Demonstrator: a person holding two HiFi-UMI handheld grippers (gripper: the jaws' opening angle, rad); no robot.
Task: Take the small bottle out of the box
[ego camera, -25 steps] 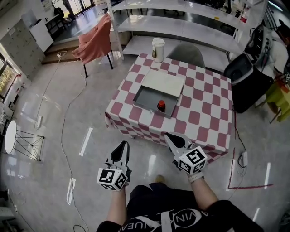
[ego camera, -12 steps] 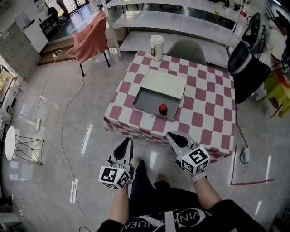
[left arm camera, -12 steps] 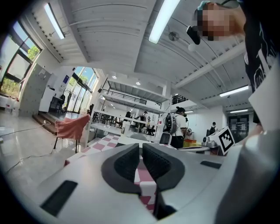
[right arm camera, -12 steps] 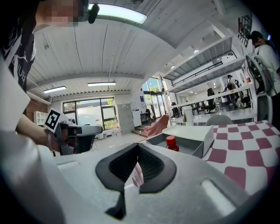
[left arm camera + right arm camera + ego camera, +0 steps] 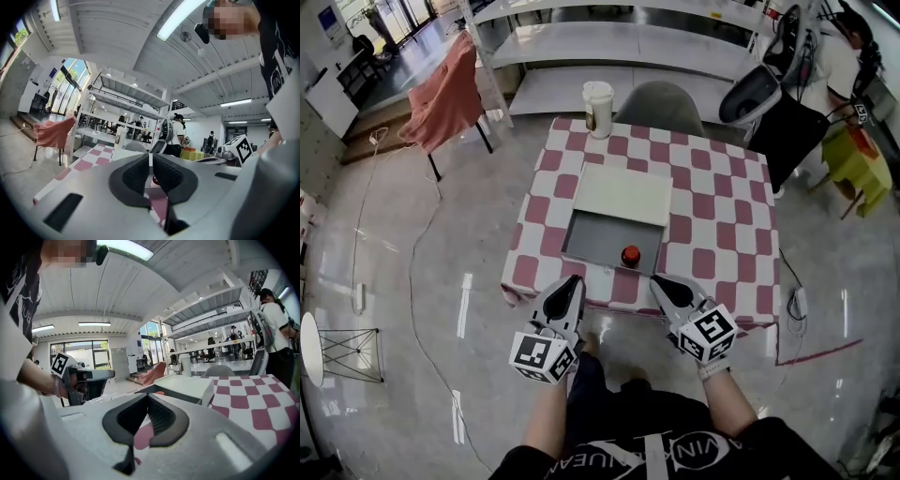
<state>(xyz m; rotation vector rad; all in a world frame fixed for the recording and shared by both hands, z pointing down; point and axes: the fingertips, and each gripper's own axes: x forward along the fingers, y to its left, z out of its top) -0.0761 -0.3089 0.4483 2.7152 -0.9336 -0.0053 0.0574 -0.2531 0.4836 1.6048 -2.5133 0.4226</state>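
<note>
The small bottle (image 5: pixel 629 255), dark with a red cap, stands upright in the near right part of the open grey box (image 5: pixel 591 246) on the checked table (image 5: pixel 712 234). My left gripper (image 5: pixel 573 283) and right gripper (image 5: pixel 658 283) hover side by side at the table's near edge, just short of the box. Both are shut and hold nothing. In the left gripper view the jaws (image 5: pixel 150 157) meet in a line, and the bottle's red cap (image 5: pixel 154 180) peeks out below them. The right gripper view shows shut jaws (image 5: pixel 148 396) aimed at the box (image 5: pixel 154 391).
The box's white lid (image 5: pixel 624 193) lies against its far side. A pale cup (image 5: pixel 598 97) stands at the table's far edge, with a grey chair (image 5: pixel 661 99) behind it. An orange-draped chair (image 5: pixel 441 92) stands far left, and a cable (image 5: pixel 412 272) runs over the floor at the left.
The person has walked up to the table. Both grippers, still shut, have gone from over the floor to the table's near edge, close to the box.
</note>
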